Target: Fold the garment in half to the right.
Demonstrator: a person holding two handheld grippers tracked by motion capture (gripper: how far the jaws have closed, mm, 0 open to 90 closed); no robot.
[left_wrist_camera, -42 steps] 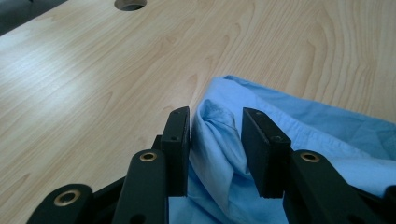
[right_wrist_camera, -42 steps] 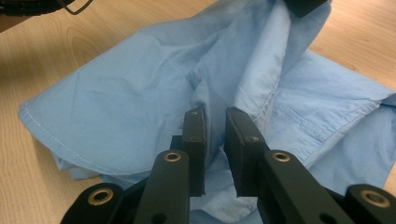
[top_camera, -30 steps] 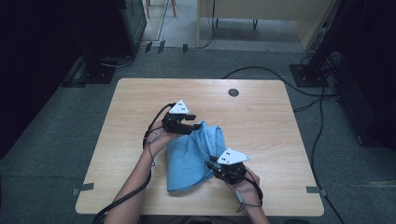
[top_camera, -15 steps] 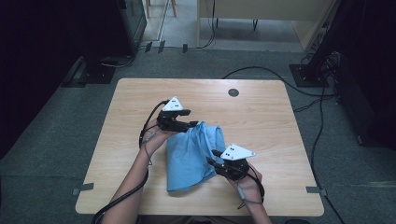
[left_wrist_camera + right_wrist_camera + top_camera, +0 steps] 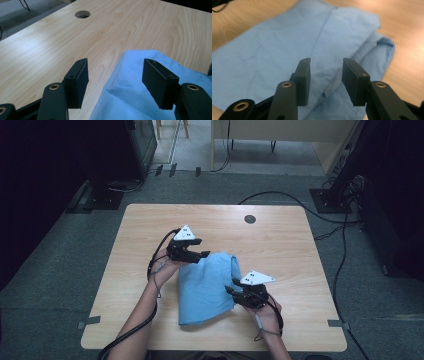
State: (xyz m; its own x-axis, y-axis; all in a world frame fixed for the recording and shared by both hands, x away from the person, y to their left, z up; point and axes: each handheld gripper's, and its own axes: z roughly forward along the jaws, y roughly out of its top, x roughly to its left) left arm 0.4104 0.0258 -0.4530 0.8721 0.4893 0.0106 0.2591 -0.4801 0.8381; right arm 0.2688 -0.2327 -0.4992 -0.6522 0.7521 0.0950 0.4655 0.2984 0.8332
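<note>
1. A folded blue cloth (image 5: pixel 207 287) lies flat on a wooden table (image 5: pixel 280 245), a little toward the person's side of the middle.
2. The cloth's far edge is a rounded fold; its near edge lies close to the table's front edge.
3. The left gripper (image 5: pixel 196 255) sits at the cloth's far left corner. In the left gripper view, its jaws have just been opening and stand wide apart above that corner, released, with cloth under the right jaw and bare wood under the left.
4. The right gripper (image 5: pixel 234 291) sits at the cloth's right edge, pointing in over it. In the right gripper view, its jaws have just been opening and stand parted above the cloth, pinching nothing; a seam runs across the fabric below them.
5. A round hole (image 5: pixel 250 219) pierces the table near its far edge, well apart from the cloth.
6. Forearms reach in from the bottom of the high view, and a black cable (image 5: pixel 127 335) trails off the left gripper.
7. Grey carpet (image 5: pixel 65 245) surrounds the table.
</note>
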